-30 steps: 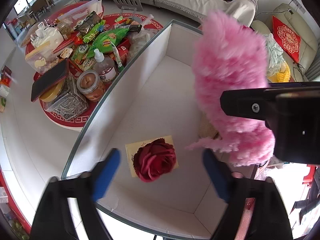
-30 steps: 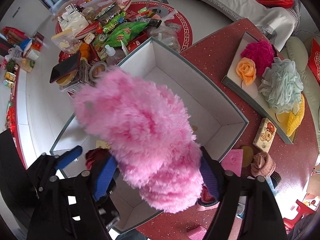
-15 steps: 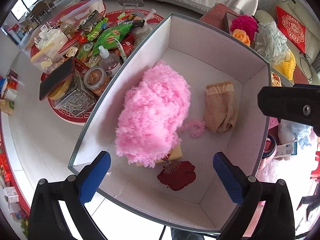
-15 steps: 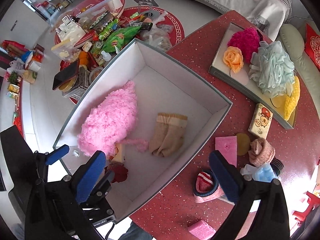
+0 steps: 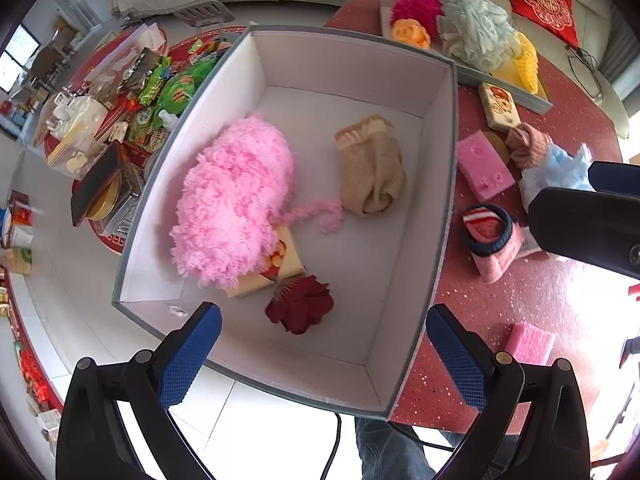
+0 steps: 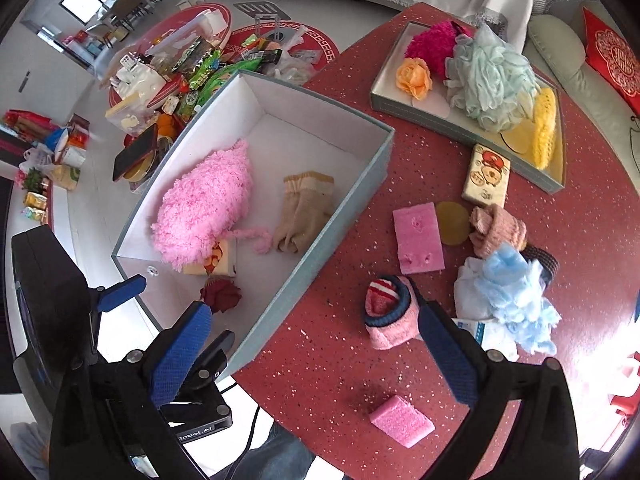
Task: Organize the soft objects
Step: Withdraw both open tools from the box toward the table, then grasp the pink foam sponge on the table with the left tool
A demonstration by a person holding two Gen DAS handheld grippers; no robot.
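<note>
Claws first: the left claw (image 5: 322,354) and right claw (image 6: 312,354) both gape wide, holding nothing. Beyond, mid-frame, the grey box (image 5: 448,184) holds a red rose (image 5: 300,309), a pink fluffy slipper (image 5: 234,200) and beige socks (image 5: 370,166). Right of it, a pink sponge (image 6: 418,238) lies on the red desk (image 6: 576,216).

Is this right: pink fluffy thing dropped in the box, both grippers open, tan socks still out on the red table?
Not quite. The tan socks lie inside the box, beside the pink fluffy thing, as the right wrist view shows. Both the left gripper and right gripper are open.
</note>
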